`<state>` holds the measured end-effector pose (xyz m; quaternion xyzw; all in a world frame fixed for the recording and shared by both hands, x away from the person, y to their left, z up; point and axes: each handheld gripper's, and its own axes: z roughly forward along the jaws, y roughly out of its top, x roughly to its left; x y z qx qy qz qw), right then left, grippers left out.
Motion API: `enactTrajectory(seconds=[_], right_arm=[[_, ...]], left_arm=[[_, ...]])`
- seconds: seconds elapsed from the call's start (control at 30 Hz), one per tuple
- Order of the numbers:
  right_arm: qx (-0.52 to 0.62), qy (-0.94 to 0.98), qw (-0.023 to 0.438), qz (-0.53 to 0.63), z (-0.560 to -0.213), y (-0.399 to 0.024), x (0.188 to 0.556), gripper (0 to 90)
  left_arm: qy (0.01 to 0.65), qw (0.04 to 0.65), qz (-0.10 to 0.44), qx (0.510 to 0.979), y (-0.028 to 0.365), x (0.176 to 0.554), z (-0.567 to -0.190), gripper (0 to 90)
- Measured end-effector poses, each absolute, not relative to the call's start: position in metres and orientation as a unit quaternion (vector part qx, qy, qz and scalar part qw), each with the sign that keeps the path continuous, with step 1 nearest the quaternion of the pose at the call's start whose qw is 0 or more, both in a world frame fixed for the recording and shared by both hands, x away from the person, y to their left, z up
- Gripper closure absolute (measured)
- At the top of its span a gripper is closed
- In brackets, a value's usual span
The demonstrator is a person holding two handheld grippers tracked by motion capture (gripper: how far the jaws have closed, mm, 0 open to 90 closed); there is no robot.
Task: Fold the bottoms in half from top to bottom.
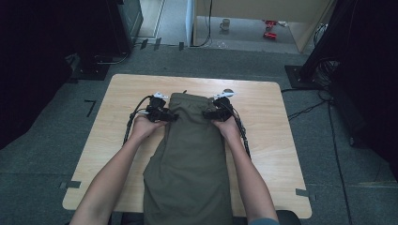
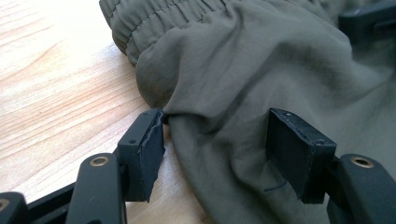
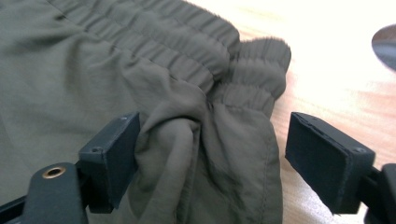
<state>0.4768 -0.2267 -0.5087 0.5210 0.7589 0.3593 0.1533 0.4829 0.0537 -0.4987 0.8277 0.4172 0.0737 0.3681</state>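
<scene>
Lying flat on table [image 1: 263,140]: olive trousers [image 1: 190,154], elastic waistband gathered; left gripper [image 2: 215,140], right gripper [image 3: 210,140] jaws wide, straddling fabric.

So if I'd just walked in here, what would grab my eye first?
Most likely the olive-green trousers laid lengthwise down the middle of the wooden table, their lower end hanging over the near edge. Next, the two hand-held tools at the elastic waistband end: the left gripper and right gripper, one at each side, jaws open around bunched fabric.
</scene>
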Motion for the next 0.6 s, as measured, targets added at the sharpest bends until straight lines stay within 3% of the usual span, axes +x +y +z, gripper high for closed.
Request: enactTrajectory(seconds=[0.17,0.33,0.6], right_arm=[[0.516,0.763,0.160,0.355,-0.5149,-0.2257,0.4779,24.1],[0.503,0.772,0.182,0.344,-0.5147,-0.2218,0.4759,38.5],[0.493,0.772,0.174,0.363,-0.5153,-0.2270,0.4726,62.9]], left_arm=[[0.415,0.374,0.078,0.826,0.0495,0.4832,-0.5013,36.9],[0.420,0.372,0.077,0.824,0.0486,0.4844,-0.5039,36.1],[0.415,0.371,0.083,0.827,0.0475,0.4845,-0.5066,34.8]])
